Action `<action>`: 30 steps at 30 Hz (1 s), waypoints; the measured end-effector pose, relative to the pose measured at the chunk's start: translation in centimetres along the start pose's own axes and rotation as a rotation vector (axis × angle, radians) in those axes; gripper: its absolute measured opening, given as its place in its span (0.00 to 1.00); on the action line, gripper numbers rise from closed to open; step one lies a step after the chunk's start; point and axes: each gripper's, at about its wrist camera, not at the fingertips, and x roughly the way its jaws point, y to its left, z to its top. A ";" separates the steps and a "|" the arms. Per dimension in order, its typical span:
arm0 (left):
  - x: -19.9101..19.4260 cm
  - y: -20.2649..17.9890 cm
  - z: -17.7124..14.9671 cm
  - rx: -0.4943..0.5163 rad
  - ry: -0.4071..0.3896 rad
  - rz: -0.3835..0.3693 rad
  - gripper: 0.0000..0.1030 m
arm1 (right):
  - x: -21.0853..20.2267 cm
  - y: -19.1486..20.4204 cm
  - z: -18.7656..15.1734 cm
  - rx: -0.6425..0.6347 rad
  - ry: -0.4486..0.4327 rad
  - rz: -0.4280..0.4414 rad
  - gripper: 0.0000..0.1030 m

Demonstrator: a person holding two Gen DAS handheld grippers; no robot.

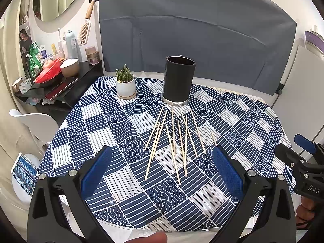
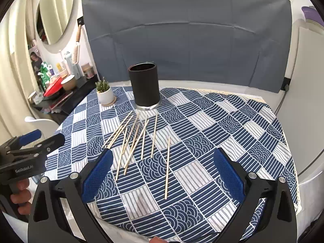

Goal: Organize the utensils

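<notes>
Each black tool (image 1: 162, 168) has blue textured pads (image 1: 97, 170), silver screws and white lettering.

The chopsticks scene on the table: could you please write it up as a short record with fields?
surface: round table, blue patterned tablecloth
utensils: wooden chopsticks scattered flat, one stray chopstick apart to the right
holder: black cylindrical holder, upright, no chopsticks showing in it
other: potted cactus left of holder
left hand-held gripper: open, holding nothing
right hand-held gripper: open, holding nothing
</notes>
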 end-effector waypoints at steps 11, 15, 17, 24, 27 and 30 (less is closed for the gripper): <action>0.7 -0.2 0.8 0.047 -0.003 0.029 0.94 | 1.2 -0.1 0.3 0.014 0.032 -0.012 0.93; 1.3 -0.4 1.5 0.090 0.001 0.061 0.94 | 1.2 -0.3 0.9 0.031 0.006 -0.048 0.93; 1.8 -0.4 1.9 0.105 0.019 0.052 0.94 | 1.4 -0.6 1.5 0.034 -0.001 -0.066 0.93; 4.3 0.5 3.3 0.091 0.095 0.007 0.94 | 3.7 -2.0 3.4 0.069 0.046 -0.118 0.93; 6.0 1.1 4.5 0.065 0.129 -0.015 0.94 | 4.9 -2.1 4.0 0.056 0.083 -0.147 0.93; 7.7 1.7 5.5 0.058 0.153 -0.013 0.94 | 6.2 -2.1 4.3 0.037 0.126 -0.169 0.92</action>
